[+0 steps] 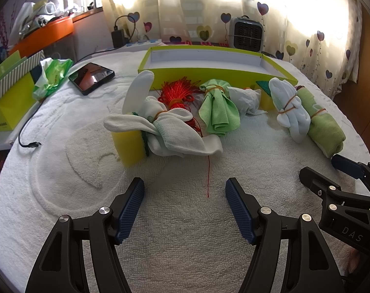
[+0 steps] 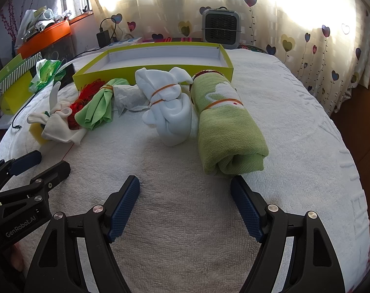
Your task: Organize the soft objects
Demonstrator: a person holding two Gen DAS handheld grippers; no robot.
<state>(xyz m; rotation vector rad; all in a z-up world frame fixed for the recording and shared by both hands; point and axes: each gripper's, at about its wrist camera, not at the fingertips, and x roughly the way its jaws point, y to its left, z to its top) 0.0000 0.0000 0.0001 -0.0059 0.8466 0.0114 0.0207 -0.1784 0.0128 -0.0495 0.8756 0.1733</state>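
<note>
Soft bundles lie in a row on the white towel before an empty lime-green tray (image 1: 209,72) (image 2: 136,72). From the left: a yellow sponge (image 1: 130,146), white gloves (image 1: 175,131) (image 2: 60,124), red string (image 1: 177,92) (image 2: 83,97), a light green cloth (image 1: 217,109) (image 2: 97,108), a crumpled tissue (image 1: 246,99) (image 2: 127,97), a white sock bundle (image 1: 288,108) (image 2: 170,107), a rolled green towel (image 1: 324,122) (image 2: 226,127). My left gripper (image 1: 185,190) is open and empty before the gloves. My right gripper (image 2: 185,188) is open and empty, its right finger just short of the green roll's near end.
A phone (image 1: 90,77) and a cable (image 1: 28,144) lie at the left with a green-white bag (image 1: 51,77) (image 2: 47,73) and a yellow-green box (image 1: 9,97). A small heater (image 1: 246,33) (image 2: 220,28) stands behind the tray. The right gripper also shows in the left wrist view (image 1: 331,171).
</note>
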